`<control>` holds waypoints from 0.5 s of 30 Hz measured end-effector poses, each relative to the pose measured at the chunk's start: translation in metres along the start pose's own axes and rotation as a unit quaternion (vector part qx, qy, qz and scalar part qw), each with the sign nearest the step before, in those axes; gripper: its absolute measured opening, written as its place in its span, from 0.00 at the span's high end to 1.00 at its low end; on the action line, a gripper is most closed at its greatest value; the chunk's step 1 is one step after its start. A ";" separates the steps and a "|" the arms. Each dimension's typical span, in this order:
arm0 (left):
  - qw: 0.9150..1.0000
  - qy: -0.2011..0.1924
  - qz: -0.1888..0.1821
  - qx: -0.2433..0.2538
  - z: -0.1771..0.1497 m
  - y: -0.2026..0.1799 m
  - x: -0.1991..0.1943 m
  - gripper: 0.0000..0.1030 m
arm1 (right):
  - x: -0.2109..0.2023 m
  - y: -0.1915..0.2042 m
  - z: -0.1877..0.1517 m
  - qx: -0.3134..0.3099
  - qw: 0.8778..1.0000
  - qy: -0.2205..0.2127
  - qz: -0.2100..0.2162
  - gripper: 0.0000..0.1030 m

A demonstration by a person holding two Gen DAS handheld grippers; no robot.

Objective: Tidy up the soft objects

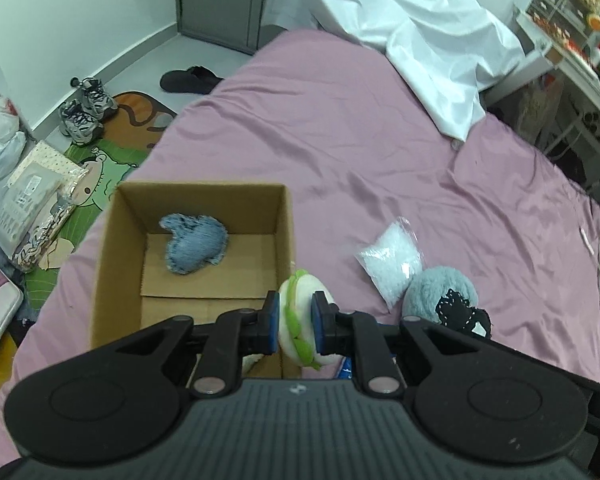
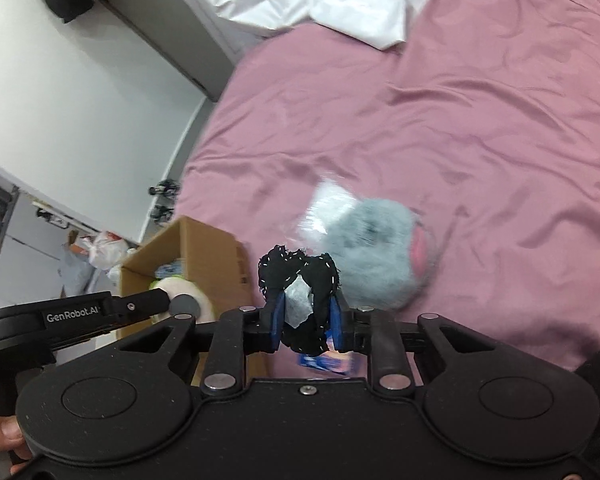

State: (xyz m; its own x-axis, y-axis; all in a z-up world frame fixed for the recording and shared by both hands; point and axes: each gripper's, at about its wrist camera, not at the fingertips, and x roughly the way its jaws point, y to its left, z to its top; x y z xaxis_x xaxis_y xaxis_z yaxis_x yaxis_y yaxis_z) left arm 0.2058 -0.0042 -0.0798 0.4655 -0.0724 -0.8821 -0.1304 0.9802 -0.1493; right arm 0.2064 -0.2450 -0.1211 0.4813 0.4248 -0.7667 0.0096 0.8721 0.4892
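My left gripper is shut on a white plush with a green frill, held over the near right corner of an open cardboard box. A blue fuzzy plush lies inside the box. My right gripper is shut on a black fabric piece with white stitching, which seems to belong to a grey-blue fuzzy plush. That plush looks blurred above the pink bedsheet. A clear bag of white filling lies beside it.
The box sits at the bed's left edge, with shoes, bags and a mat on the floor beyond. White bedding is heaped at the far end. A small blue packet lies under my right gripper.
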 end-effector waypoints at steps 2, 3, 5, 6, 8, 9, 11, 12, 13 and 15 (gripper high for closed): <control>1.000 -0.007 -0.001 -0.008 0.001 0.008 -0.007 0.85 | -0.001 0.010 0.001 -0.008 1.000 -0.003 0.007 0.78; 1.000 -0.010 -0.001 -0.012 0.001 0.012 -0.009 0.85 | -0.001 0.013 0.001 -0.011 1.000 -0.004 0.009 0.78; 1.000 -0.017 -0.004 -0.021 0.003 0.022 -0.014 0.85 | 0.000 0.021 0.001 -0.015 1.000 -0.004 0.012 0.78; 0.999 -0.020 -0.007 -0.025 0.003 0.026 -0.016 0.85 | 0.000 0.025 0.002 -0.017 1.000 -0.005 0.014 0.78; 0.999 -0.022 -0.009 -0.031 0.004 0.033 -0.017 0.89 | 0.003 0.032 0.001 -0.020 1.000 -0.004 0.016 0.78; 0.999 -0.021 -0.010 -0.033 0.004 0.035 -0.017 0.89 | 0.005 0.034 0.001 -0.021 1.000 -0.003 0.017 0.78; 0.999 -0.021 -0.018 -0.032 0.003 0.037 -0.016 0.89 | 0.007 0.036 0.001 -0.021 1.000 -0.004 0.013 0.78; 0.999 -0.018 -0.026 -0.029 0.003 0.037 -0.016 0.89 | 0.007 0.036 0.000 -0.021 1.000 -0.004 0.010 0.78; 0.999 -0.012 -0.033 -0.028 0.002 0.036 -0.015 0.89 | 0.007 0.035 0.000 -0.018 1.000 -0.005 0.009 0.78; 0.999 -0.001 -0.041 -0.025 0.001 0.032 -0.012 0.85 | 0.006 0.033 -0.001 -0.014 1.000 -0.006 0.002 0.78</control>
State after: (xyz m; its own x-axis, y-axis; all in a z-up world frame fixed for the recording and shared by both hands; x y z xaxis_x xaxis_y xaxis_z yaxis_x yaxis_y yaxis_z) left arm 0.1971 0.0281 -0.0736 0.4782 -0.1520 -0.8650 -0.1349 0.9605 -0.2433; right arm 0.2091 -0.2137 -0.1100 0.4925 0.4252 -0.7594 -0.0165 0.8769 0.4804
